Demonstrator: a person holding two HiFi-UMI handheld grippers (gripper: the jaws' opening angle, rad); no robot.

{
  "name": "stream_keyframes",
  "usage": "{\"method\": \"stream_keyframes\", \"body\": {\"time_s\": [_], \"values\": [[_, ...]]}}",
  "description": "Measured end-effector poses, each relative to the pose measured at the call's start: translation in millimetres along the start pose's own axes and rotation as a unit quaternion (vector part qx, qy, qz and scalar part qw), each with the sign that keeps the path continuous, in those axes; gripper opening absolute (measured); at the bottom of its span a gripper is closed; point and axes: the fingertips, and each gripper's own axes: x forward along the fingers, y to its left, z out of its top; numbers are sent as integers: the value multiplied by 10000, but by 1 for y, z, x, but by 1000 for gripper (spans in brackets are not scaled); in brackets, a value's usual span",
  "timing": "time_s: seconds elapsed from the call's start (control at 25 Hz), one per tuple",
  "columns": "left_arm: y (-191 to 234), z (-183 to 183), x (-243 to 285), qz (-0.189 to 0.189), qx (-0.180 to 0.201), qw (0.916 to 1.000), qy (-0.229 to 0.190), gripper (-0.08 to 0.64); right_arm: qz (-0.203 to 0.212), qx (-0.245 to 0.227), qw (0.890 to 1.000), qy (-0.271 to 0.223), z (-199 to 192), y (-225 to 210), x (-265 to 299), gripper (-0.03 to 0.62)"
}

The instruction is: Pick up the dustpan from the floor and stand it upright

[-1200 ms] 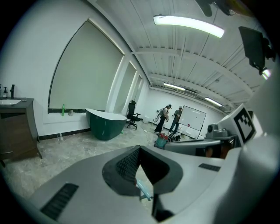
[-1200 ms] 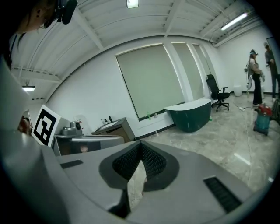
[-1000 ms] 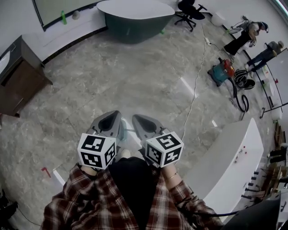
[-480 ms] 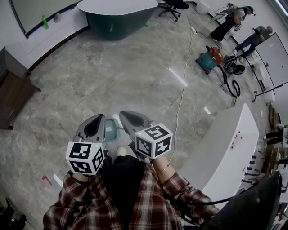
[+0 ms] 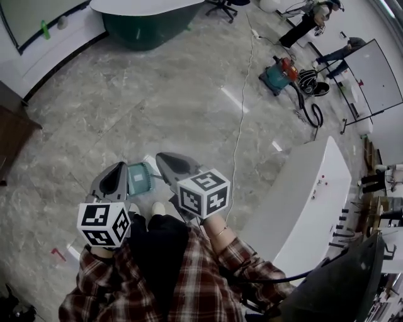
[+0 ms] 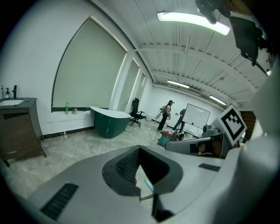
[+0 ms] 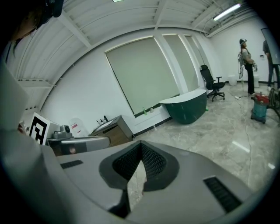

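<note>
Grey marble floor (image 5: 157,94) fills a wide, bright room, and a teal dustpan (image 5: 140,178) lies flat on it just ahead of the person's feet, framed between the two hand-held tools. The left gripper (image 5: 117,170) hovers just left of the pan with its jaws closed on nothing. The right gripper (image 5: 164,160), just right of the pan, is likewise clenched and empty. A thin pale-blue bar shows through the left jaws, possibly the pan's handle, though that cannot be confirmed. The pan looks like light, stiff plastic, likely to skate on the polished stone. A grip on the handle or a raised rim would probably suit better than one on the flat scoop. Farther off stand a dark green bathtub (image 5: 146,16), a vacuum cleaner (image 5: 276,74) at far right, and a white counter (image 5: 302,201) at near right.
</note>
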Motion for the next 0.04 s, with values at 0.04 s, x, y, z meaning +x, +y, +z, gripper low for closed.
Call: {"method": "stream_keyframes", "body": {"time_s": [0.04], "values": [[-3, -2, 3, -11, -11, 10000, -1, 2, -39, 13, 10000, -19, -1, -6, -4, 11]]}}
